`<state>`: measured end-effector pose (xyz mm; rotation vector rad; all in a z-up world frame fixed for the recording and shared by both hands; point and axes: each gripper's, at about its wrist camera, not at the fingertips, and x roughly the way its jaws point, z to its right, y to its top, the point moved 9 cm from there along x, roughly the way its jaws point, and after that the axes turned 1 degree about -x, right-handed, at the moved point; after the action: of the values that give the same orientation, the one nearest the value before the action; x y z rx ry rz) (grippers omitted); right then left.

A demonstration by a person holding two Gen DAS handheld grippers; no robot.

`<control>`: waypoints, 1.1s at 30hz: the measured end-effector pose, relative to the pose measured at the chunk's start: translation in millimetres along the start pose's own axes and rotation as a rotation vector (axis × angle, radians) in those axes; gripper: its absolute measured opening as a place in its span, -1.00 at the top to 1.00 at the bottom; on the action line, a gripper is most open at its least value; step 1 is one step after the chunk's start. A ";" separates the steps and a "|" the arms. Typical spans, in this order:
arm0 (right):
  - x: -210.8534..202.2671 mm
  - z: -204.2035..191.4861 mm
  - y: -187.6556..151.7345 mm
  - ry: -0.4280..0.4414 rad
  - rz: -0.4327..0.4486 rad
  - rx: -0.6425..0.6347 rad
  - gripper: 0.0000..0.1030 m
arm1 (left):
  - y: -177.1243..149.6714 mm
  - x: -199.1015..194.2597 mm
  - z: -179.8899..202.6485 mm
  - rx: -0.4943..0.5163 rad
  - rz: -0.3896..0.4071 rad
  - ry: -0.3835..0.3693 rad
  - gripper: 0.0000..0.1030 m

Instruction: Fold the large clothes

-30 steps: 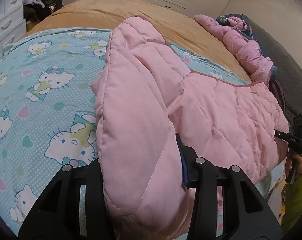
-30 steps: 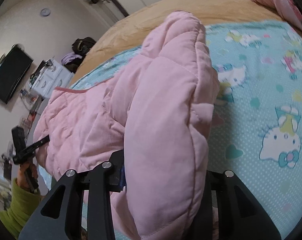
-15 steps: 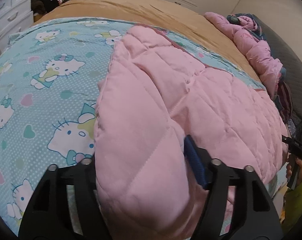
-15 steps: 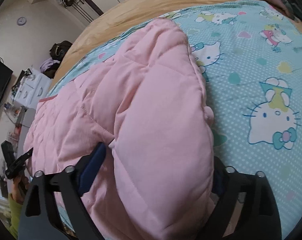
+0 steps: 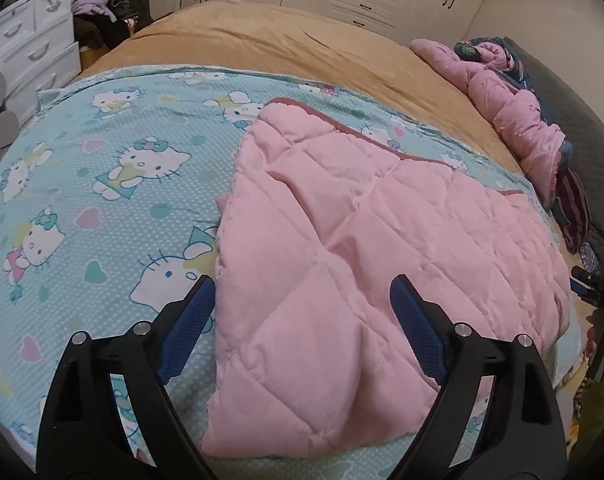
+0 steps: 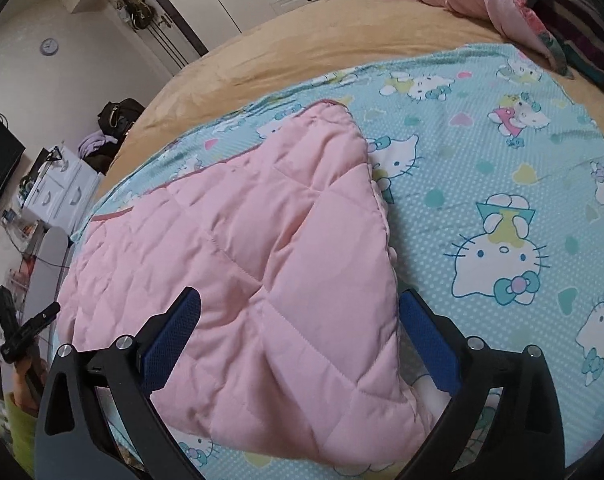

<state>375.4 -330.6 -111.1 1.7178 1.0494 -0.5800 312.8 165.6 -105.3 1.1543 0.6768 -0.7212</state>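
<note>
The left tongs (image 5: 302,300) stood wide apart, holding nothing, with the near left end of the pink quilted garment (image 5: 362,248) lying between and just ahead of the blue pads (image 5: 187,320). The right tongs (image 6: 297,320) were likewise spread and empty, the garment's near right end filling the gap between them. The garment lay flat and doubled over on the cat-print sheet (image 5: 81,208), a darker pink edge showing along its far side, well ahead of both tongs. A heap of other pink bedding (image 5: 514,120) sat far off to the right of the left tongs.

By my reading, one fold was laid down and let go. The next move probably called for gripping an end of the garment afresh and carrying it across for another fold, keeping the layers square so the padding did not slide.
</note>
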 end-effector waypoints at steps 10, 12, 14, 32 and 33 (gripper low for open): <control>-26.6 -16.9 -7.8 0.000 0.019 -0.039 -0.92 | -6.1 -28.7 9.0 0.008 0.007 0.021 -0.82; -35.7 -21.3 -8.9 -0.019 0.041 -0.054 -0.92 | -7.7 -35.5 11.5 0.012 0.018 0.035 -0.82; -47.9 -30.5 -9.4 -0.028 0.073 -0.091 -0.92 | -7.6 -43.9 13.7 0.013 0.042 0.042 -0.82; -133.2 -90.3 -55.2 0.012 0.290 -0.214 -0.92 | -42.8 -111.7 60.7 0.077 0.216 0.018 -0.82; -133.8 -93.1 -62.5 0.007 0.296 -0.220 -0.92 | -48.9 -114.6 65.2 0.089 0.226 0.022 -0.82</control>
<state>245.2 -287.8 -2.9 1.6399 0.8105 -0.2602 212.0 108.9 -25.2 1.2981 0.5261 -0.5521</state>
